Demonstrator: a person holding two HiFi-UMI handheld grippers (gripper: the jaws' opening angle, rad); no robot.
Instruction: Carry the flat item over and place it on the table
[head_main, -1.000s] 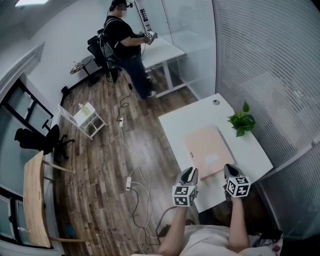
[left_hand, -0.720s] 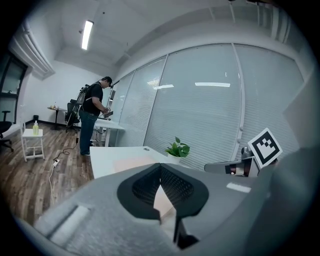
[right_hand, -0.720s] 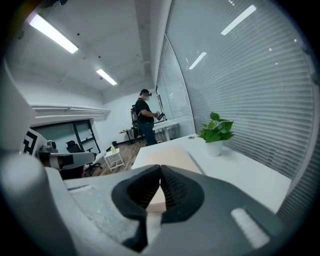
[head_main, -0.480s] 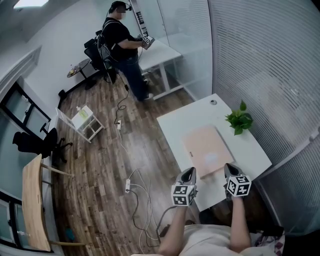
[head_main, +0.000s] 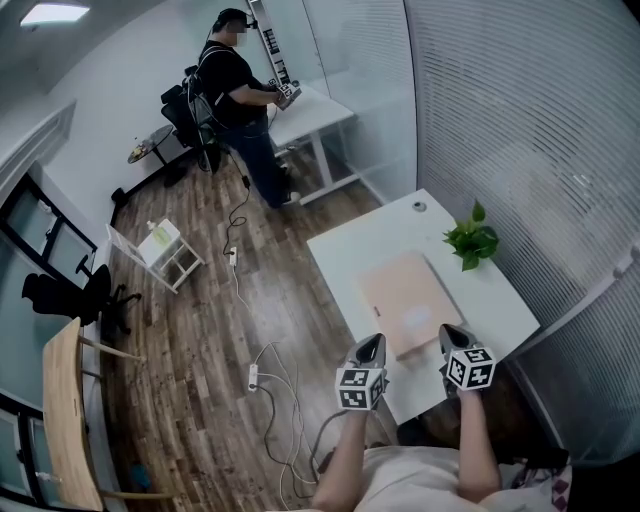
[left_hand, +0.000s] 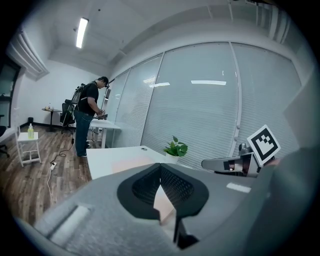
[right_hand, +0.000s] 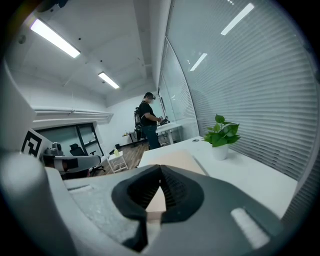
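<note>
Left gripper (head_main: 371, 348) jaws, apart a second ago, now pinched together on near-left edge of pink board (head_main: 402, 290); head view drifts slightly.

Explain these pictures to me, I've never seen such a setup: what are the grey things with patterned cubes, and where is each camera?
No robot: a person holds a clamping tool in each hand. The top-down picture comes from a camera on their head and shows the left tool and right tool, each carrying a marker cube. The other two come from cameras riding on each tool, looking along its jaws. Both tools are shut on the near edge of a flat tan board over the white table, beside a potted plant. Another person stands farther off.
</note>
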